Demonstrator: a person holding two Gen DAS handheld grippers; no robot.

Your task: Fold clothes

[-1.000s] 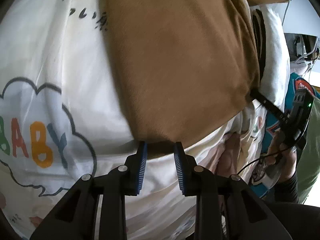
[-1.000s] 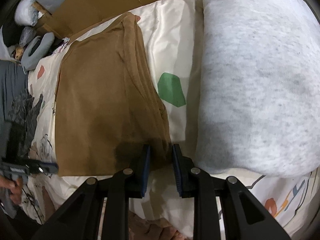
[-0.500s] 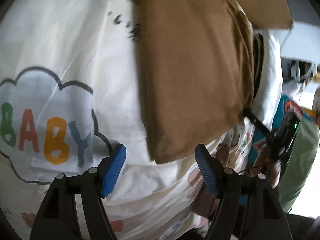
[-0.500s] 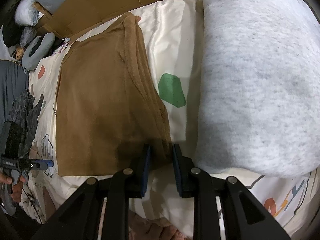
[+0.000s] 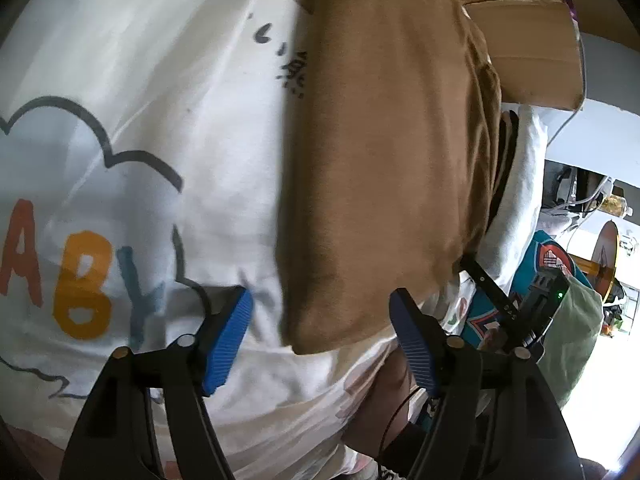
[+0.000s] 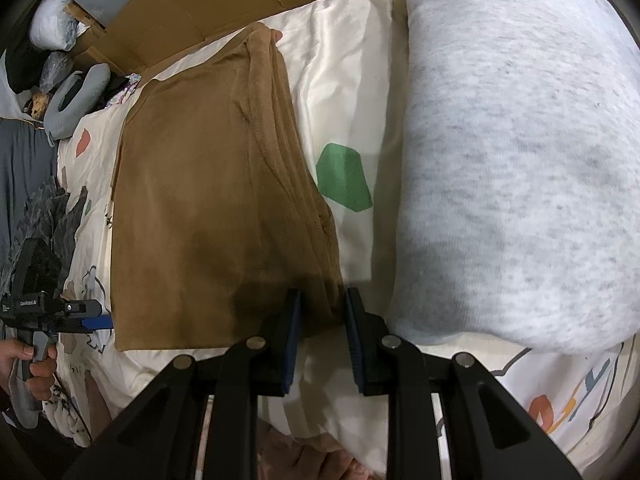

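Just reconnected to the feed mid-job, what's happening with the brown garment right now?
A person is folding a brown garment on a printed bedsheet, beside a grey garment. The right gripper is pinched on the brown garment's near corner. The left gripper is off the cloth, its jaws closing with nothing gripped; the other near corner lies between them, untouched by the pads. The garment lies as a flat rectangle.

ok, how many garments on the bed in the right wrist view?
2 clearly: a folded brown fleece garment at centre-left, and a bulky light grey knit garment on the right. Dark grey fabric at the left edge may be more.
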